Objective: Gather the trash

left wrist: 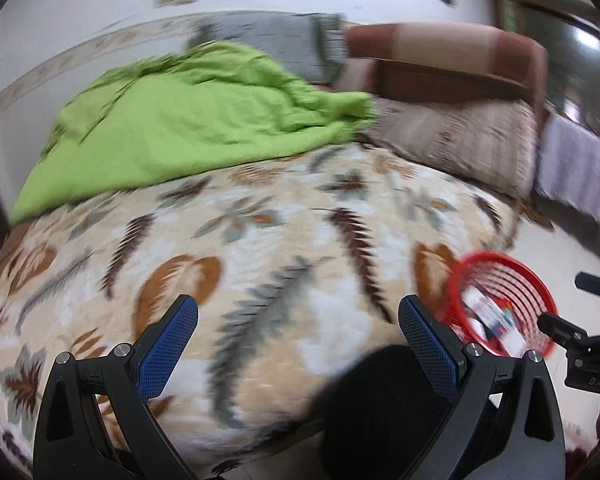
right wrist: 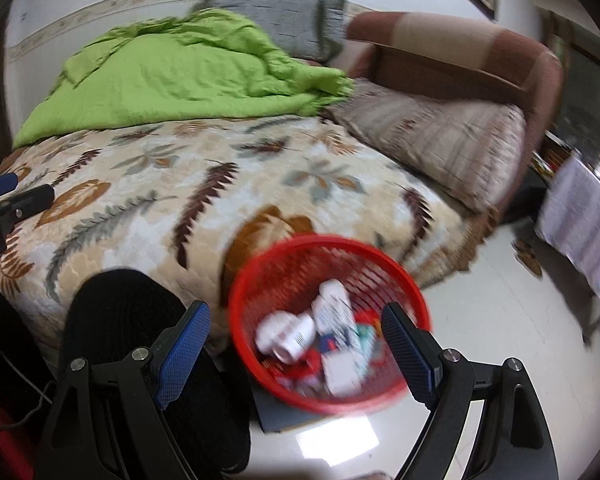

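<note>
Right gripper (right wrist: 296, 350) tilts down, spread wide, over the red basket (right wrist: 252, 276).

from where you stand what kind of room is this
Most likely a bedroom at home: a bed under a leaf-print bedspread, a crumpled green blanket, pillows by the headboard, a red trash basket on the floor.

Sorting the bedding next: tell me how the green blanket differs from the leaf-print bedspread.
The green blanket is one plain colour; the leaf-print bedspread carries brown and grey leaves on cream. The green blanket lies rumpled in a heap by the wall; the leaf-print bedspread is spread flat. The blanket rests on the bedspread. Both are on the same bed.
</note>
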`<act>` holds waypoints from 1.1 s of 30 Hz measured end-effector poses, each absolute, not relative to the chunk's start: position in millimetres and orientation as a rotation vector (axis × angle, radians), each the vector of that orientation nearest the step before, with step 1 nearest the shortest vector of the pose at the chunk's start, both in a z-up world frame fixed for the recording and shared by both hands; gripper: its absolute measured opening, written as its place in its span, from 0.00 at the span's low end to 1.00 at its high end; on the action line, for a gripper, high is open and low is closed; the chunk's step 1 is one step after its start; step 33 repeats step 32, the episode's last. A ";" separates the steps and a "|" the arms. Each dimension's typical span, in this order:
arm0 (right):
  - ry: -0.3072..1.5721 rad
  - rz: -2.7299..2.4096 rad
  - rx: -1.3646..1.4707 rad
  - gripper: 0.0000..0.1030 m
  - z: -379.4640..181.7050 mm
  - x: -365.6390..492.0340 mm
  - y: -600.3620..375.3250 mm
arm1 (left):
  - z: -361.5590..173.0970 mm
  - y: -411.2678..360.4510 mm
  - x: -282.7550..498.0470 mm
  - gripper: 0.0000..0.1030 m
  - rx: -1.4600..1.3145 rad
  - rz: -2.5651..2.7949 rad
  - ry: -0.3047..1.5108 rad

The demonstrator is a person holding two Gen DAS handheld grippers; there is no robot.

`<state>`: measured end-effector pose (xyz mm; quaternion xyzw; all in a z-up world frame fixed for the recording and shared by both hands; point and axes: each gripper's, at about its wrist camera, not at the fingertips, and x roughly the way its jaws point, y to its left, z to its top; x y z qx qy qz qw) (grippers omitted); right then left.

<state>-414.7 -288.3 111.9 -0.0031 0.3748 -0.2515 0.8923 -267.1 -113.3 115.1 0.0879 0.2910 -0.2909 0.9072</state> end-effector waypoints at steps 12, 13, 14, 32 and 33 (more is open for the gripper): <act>0.886 -0.201 -0.025 0.94 74.2 -173.6 -237.5 | 55.9 7.0 -106.4 0.97 0.015 -0.120 0.852; 0.905 -0.194 -0.019 0.94 66.9 -154.7 -233.9 | 50.3 8.4 -94.8 0.97 0.027 -0.112 0.862; 0.926 -0.188 -0.010 0.94 58.5 -133.3 -231.8 | 45.8 9.2 -83.7 0.97 0.035 -0.109 0.874; 0.961 -0.206 0.051 1.00 -7.5 -7.9 -230.6 | -2.7 -4.3 11.9 1.00 0.054 -0.142 0.962; 0.961 -0.206 0.051 1.00 -7.5 -7.9 -230.6 | -2.7 -4.3 11.9 1.00 0.054 -0.142 0.962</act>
